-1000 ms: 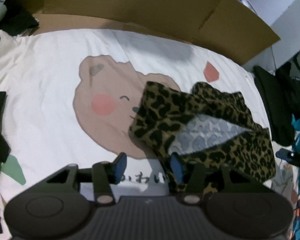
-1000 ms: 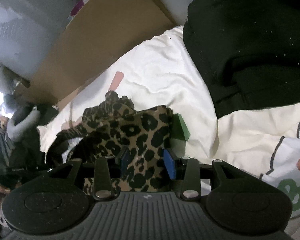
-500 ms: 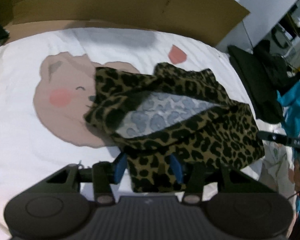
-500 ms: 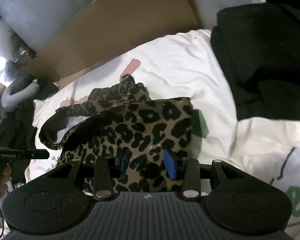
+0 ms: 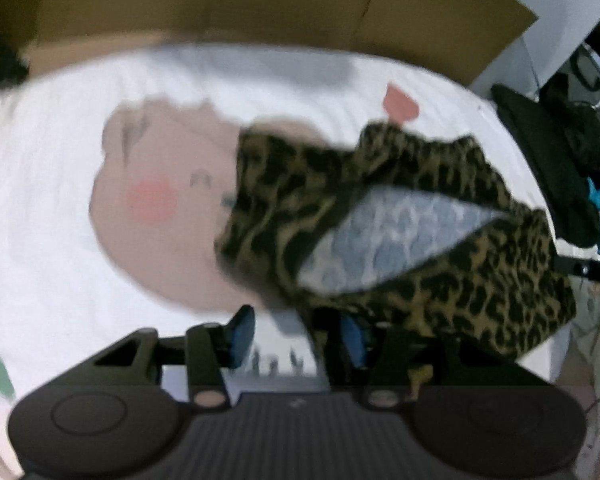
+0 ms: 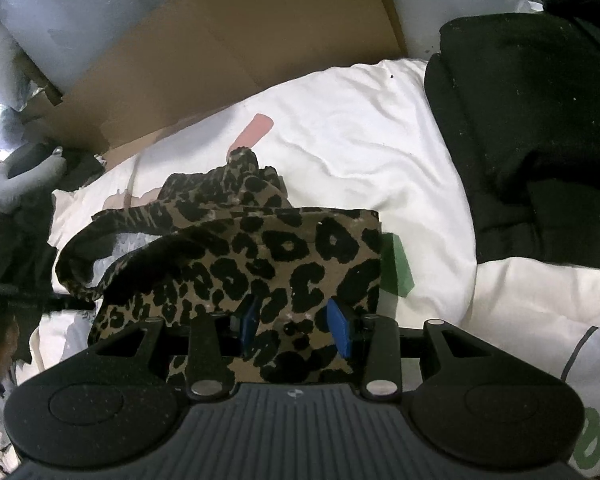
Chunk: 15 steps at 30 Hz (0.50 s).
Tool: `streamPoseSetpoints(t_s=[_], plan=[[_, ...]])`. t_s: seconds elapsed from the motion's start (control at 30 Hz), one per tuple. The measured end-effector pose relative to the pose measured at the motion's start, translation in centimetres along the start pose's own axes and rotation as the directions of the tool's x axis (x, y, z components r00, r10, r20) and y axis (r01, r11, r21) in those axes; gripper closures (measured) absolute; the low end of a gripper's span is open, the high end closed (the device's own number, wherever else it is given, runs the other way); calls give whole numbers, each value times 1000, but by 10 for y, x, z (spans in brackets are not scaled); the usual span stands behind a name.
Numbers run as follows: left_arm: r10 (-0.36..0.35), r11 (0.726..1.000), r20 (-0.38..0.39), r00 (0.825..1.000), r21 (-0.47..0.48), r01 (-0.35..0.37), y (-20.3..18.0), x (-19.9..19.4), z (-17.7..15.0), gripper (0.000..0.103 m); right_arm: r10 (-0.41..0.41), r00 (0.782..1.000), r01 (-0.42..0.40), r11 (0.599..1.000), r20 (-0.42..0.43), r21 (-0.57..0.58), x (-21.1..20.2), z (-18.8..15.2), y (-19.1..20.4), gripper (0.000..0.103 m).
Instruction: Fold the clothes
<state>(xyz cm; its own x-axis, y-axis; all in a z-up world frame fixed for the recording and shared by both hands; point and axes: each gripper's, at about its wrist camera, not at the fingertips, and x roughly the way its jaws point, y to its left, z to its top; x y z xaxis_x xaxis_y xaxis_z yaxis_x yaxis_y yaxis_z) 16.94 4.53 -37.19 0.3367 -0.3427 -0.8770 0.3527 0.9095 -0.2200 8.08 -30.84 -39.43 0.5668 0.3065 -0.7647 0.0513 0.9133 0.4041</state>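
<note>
You work on one leopard garment (image 6: 260,256), lying rumpled on the white bedspread (image 6: 360,128) near the middle of the bed, its grey inner side (image 5: 384,240) showing through one opening. Your left gripper (image 5: 296,334) is released: its two blue pads stand wide apart, with bare sheet between them, and the garment's near edge drapes over the right pad. This view is blurred. Your right gripper (image 6: 294,326) has its two pads apart with leopard cloth lying between them; whether they pinch it, I cannot tell. One bear print (image 5: 156,208) lies left of the garment. One cardboard sheet (image 6: 228,52) stands at the far side. One black pile (image 6: 532,128) sits right.
</note>
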Motion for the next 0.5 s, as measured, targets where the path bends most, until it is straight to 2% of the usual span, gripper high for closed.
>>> streamPoseSetpoints(t_s=[0.4,0.5], plan=[[57,998,115,992,1,-58,7,2,38,53,-47,998,46,999,34,27,-2,5,-8,60],[61,998,115,991,-7,-61,12,6,41,52,-73,996,71,996,47,44,-4,7,-14,60]])
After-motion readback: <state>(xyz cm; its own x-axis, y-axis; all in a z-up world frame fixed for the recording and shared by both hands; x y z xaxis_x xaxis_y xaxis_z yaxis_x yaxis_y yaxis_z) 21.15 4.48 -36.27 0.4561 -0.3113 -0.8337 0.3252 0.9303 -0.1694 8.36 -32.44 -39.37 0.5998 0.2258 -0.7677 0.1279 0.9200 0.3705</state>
